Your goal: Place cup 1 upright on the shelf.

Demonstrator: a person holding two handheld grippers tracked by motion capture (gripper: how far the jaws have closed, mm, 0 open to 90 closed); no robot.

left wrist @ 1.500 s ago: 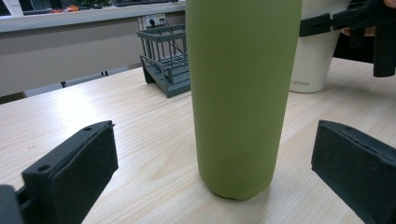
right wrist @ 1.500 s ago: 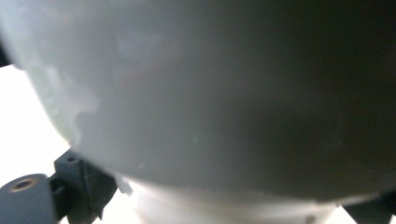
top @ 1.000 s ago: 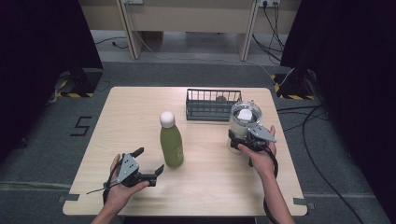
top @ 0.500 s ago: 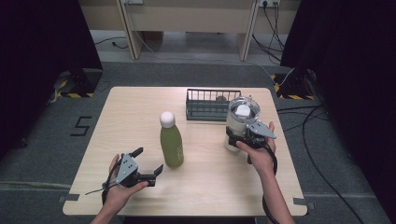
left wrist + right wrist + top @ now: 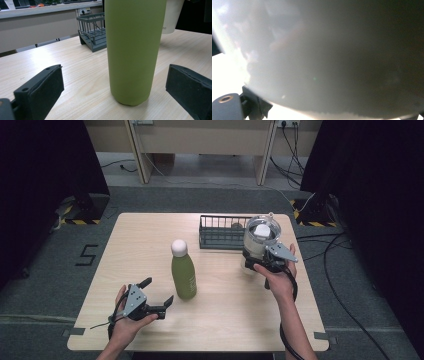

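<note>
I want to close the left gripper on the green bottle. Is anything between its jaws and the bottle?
No. In the left gripper view, bare table lies between the open left gripper and the upright green bottle, standing between the jaws, untouched.

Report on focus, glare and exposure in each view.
High view: even light, sharp, dark surroundings beyond the table. Left gripper view: green bottle crisp, the wire rack behind slightly soft. Right gripper view: clear cup too close, a grey blur, lower left blown out white.
</note>
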